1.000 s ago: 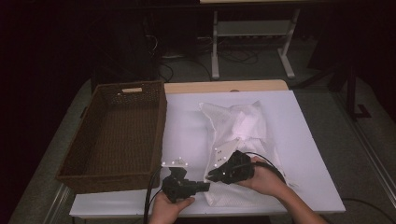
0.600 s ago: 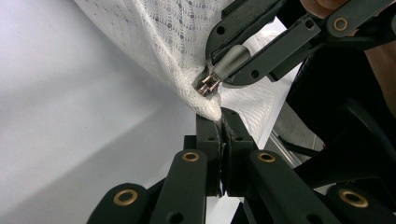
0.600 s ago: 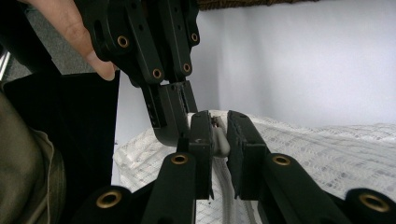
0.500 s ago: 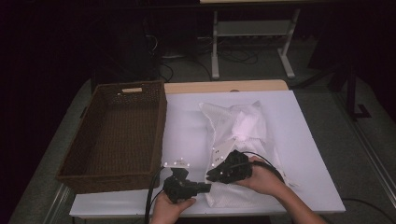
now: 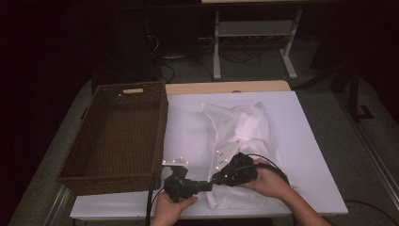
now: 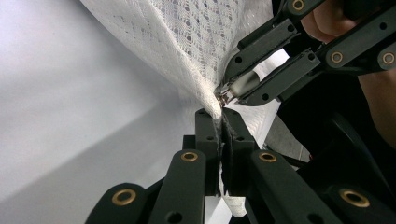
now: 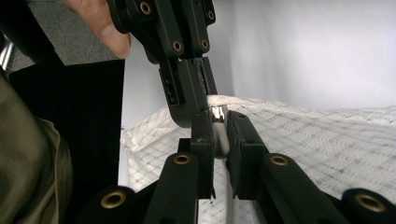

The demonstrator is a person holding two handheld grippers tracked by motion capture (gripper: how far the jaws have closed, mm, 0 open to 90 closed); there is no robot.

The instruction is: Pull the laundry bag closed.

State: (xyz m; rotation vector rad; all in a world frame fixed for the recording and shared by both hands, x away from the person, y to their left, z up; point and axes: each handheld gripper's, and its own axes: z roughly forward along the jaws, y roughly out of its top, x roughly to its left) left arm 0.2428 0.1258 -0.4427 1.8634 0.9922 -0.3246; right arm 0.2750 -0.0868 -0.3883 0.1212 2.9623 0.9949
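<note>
Both black two-jaw grippers were clamped, left (image 6: pixel 220 114) on the white mesh laundry bag's (image 5: pixel 240 127) corner, right (image 7: pixel 218 122) on its small metal zipper pull (image 7: pixel 217 113), which could slip out under a jerky tug.

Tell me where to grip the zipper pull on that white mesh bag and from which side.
Grip the zipper pull by its flat grey tab, pads on both broad faces, coming in along the bag's near corner. The right tongs already pinch it so; the left tongs clamp the mesh bag beside it.

White mesh laundry bag (image 5: pixel 237 136), honeycomb weave; dark brown wicker basket (image 5: pixel 113 136); white table (image 5: pixel 306 141); black tools.
</note>
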